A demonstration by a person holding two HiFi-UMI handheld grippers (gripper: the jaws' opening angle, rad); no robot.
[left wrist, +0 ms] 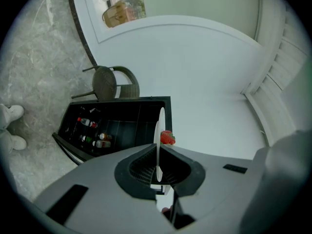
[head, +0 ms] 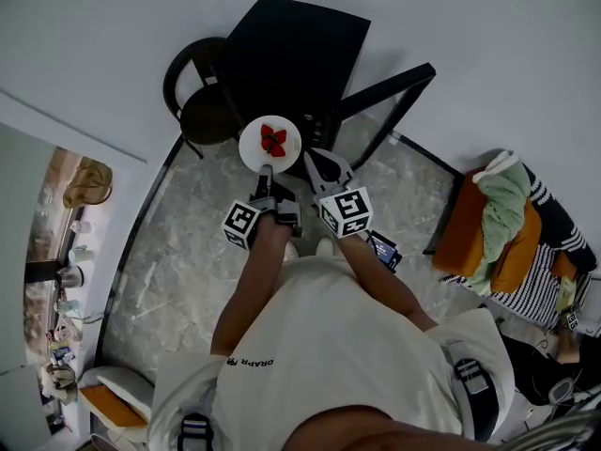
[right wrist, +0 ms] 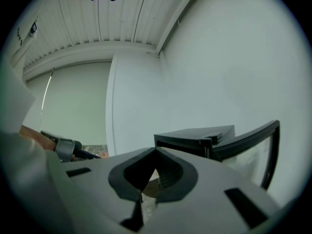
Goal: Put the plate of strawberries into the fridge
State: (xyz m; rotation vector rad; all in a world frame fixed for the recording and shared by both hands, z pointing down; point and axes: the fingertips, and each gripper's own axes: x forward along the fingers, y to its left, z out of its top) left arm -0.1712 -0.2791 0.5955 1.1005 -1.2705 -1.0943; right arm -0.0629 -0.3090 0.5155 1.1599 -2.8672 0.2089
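A white plate (head: 269, 144) with red strawberries (head: 273, 140) on it is held out in front of the black fridge (head: 291, 54), whose glass door (head: 390, 97) stands open to the right. My left gripper (head: 266, 171) is shut on the plate's near rim. In the left gripper view the plate (left wrist: 159, 140) is edge-on between the jaws, a strawberry (left wrist: 167, 137) beside it, and the fridge (left wrist: 122, 123) shows bottles (left wrist: 92, 130) on its shelves. My right gripper (head: 315, 161) hovers just right of the plate, shut and empty, facing the fridge (right wrist: 195, 138) and door (right wrist: 248, 135).
A dark round chair (head: 202, 101) stands left of the fridge against the white wall. A heap of clothes and cushions (head: 507, 224) lies at the right. The person's white shoes (left wrist: 12, 116) stand on the marble floor. A window runs along the left.
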